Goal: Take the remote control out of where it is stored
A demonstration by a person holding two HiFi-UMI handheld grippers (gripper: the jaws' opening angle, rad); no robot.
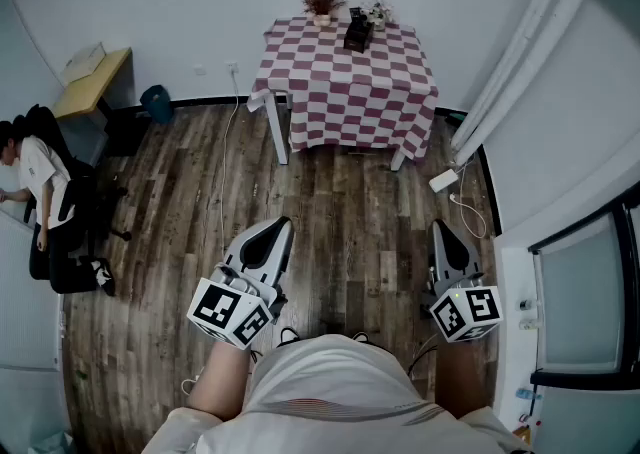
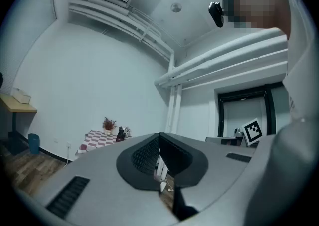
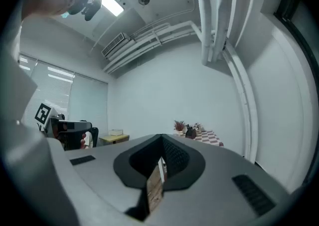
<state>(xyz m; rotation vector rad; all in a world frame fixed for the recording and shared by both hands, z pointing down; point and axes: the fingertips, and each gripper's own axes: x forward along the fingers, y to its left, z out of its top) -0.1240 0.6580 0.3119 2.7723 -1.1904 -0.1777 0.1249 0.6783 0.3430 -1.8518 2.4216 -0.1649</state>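
Left gripper [image 1: 273, 235] and right gripper [image 1: 446, 235] both have their jaws pressed together, empty, above the wooden floor [image 1: 345, 207]; checkered table [image 1: 340, 82] stands well apart.

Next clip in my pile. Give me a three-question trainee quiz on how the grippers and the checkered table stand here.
1. True or false: the right gripper has something clamped between its jaws.
2. Where is the checkered table relative to both grippers? A) directly beneath them B) across the room, well ahead of them C) touching one of them
3. Fill in: the jaws of the left gripper are ___.
Key: 1 false, its jaws are shut on nothing; 2 B; 3 shut.
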